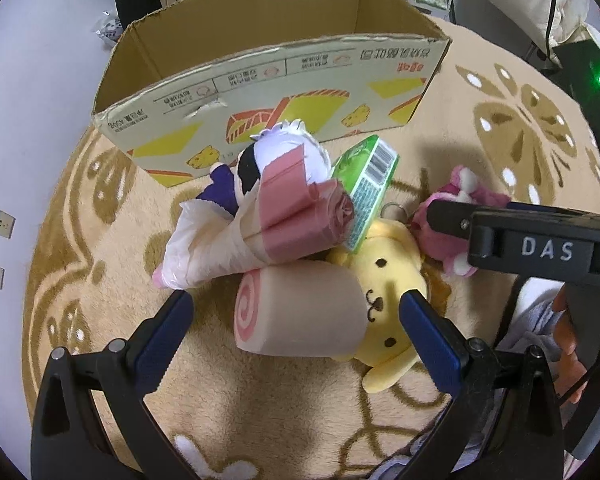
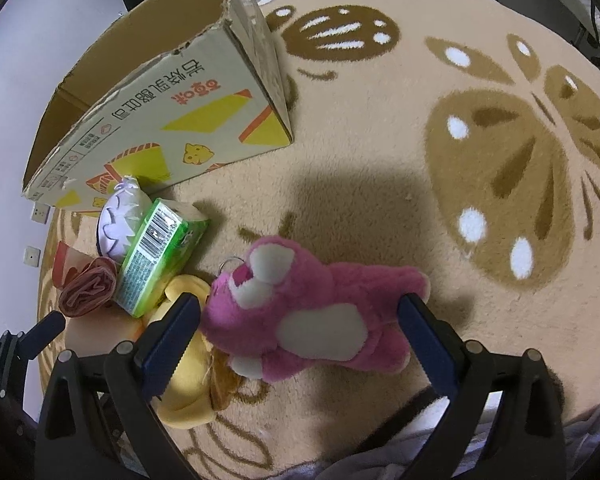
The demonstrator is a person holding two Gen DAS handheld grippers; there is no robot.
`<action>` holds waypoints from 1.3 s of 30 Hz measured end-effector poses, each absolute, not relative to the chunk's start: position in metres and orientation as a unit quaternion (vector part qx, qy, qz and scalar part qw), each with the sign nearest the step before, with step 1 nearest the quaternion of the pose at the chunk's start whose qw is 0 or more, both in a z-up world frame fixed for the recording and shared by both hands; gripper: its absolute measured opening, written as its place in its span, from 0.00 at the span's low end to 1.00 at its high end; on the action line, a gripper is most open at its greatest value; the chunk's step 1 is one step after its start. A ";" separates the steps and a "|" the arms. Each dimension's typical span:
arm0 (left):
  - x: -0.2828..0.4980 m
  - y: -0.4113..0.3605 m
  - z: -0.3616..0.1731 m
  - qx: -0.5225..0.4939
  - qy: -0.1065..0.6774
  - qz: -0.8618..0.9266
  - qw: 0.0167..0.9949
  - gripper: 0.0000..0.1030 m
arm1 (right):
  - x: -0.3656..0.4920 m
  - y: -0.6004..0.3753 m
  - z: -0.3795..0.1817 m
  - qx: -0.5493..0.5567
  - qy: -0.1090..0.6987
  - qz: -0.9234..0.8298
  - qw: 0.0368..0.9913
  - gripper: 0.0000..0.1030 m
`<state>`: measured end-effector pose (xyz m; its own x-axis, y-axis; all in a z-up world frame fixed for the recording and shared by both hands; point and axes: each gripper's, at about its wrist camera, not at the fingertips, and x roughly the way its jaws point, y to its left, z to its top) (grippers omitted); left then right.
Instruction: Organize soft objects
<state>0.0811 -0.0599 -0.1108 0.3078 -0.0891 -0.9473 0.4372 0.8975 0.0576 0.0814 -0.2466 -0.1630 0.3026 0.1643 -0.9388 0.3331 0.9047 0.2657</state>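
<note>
A pile of soft things lies on the rug in front of an open cardboard box (image 1: 260, 80). My left gripper (image 1: 296, 320) is open, its fingers on either side of a pink swirl-roll cushion (image 1: 300, 310) that lies against a yellow dog plush (image 1: 388, 300). My right gripper (image 2: 300, 328) is open around a pink bear plush (image 2: 312, 312), which also shows in the left wrist view (image 1: 456, 208). A roll of pink bags (image 1: 284, 220), a green tissue pack (image 1: 370, 190) and a purple-and-white plush (image 1: 276, 156) lie behind.
The beige flower-patterned round rug (image 2: 420, 200) carries everything. The box (image 2: 160, 100) stands at its far left edge, next to pale floor. The right gripper's body (image 1: 540, 248) crosses the left wrist view on the right. Shelves and furniture stand behind.
</note>
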 end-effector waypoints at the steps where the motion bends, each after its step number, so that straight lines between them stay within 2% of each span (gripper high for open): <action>1: 0.081 -0.060 -0.112 0.155 0.565 -0.162 0.794 0.99 | 0.083 -0.247 -0.164 0.213 0.588 -0.054 0.778 1.00; 28: 0.095 -0.038 -0.126 0.137 0.571 -0.111 0.802 0.97 | 0.103 -0.264 -0.210 0.248 0.604 -0.064 0.755 1.00; 34: 0.093 -0.038 -0.123 0.122 0.571 -0.133 0.801 0.71 | 0.105 -0.264 -0.207 0.235 0.599 -0.066 0.763 1.00; 36: 0.091 -0.040 -0.122 0.113 0.574 -0.149 0.797 0.51 | 0.107 -0.265 -0.206 0.234 0.597 -0.067 0.765 1.00; 39: 0.088 -0.040 -0.119 0.111 0.569 -0.154 0.800 0.45 | 0.108 -0.263 -0.201 0.235 0.586 -0.066 0.773 0.97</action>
<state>0.0884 -0.0403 -0.1188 0.3057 -0.1199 -0.9445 0.3727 0.9279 0.0028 0.1084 -0.2633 -0.2009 0.3041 0.1735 -0.9367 0.3769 0.8812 0.2855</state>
